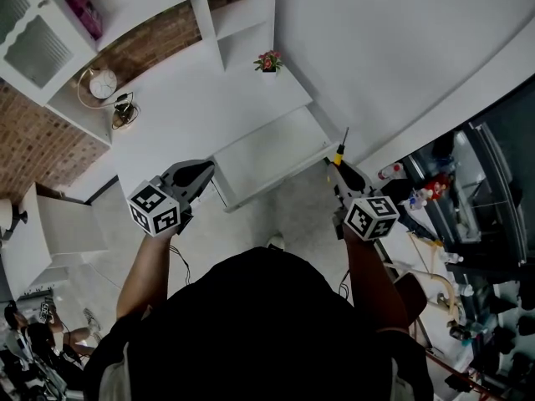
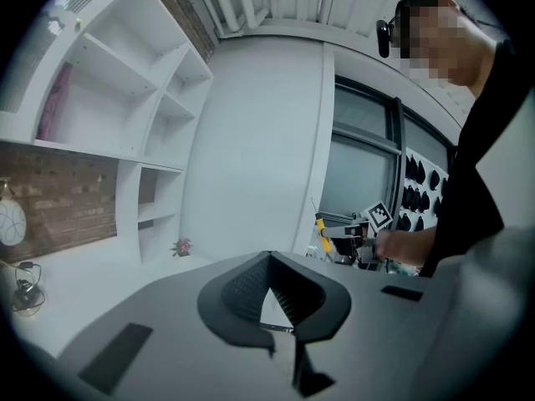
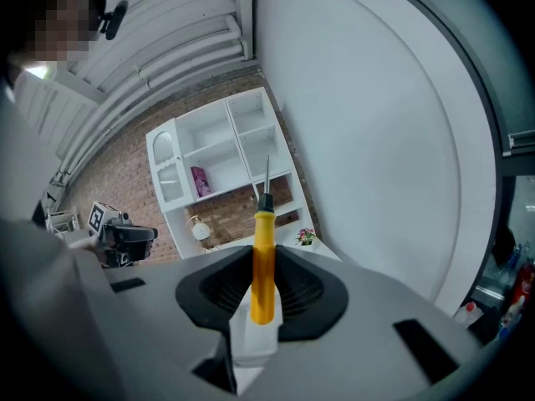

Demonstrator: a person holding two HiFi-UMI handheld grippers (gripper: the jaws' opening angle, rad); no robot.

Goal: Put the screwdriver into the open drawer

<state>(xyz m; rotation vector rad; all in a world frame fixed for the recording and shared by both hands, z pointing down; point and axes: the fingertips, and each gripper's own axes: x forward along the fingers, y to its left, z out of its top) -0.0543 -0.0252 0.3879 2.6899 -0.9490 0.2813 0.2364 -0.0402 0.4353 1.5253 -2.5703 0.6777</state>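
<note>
A screwdriver (image 3: 262,266) with a yellow handle and thin metal shaft stands upright between the jaws of my right gripper (image 3: 263,253), which is shut on the handle. In the head view the screwdriver (image 1: 339,152) points away from me, just right of the open white drawer (image 1: 267,159) of the white desk (image 1: 201,107). My left gripper (image 1: 199,174) hovers at the drawer's left front corner. Its jaws meet at the tip with nothing held (image 2: 269,257). The left gripper view also shows the right gripper (image 2: 347,239) with the screwdriver (image 2: 320,226).
A small flower pot (image 1: 268,61) stands at the desk's back right. A round clock (image 1: 102,83) and a pink book (image 1: 84,11) sit in the white shelving on the left. A cluttered bench with bottles (image 1: 418,195) lies to the right.
</note>
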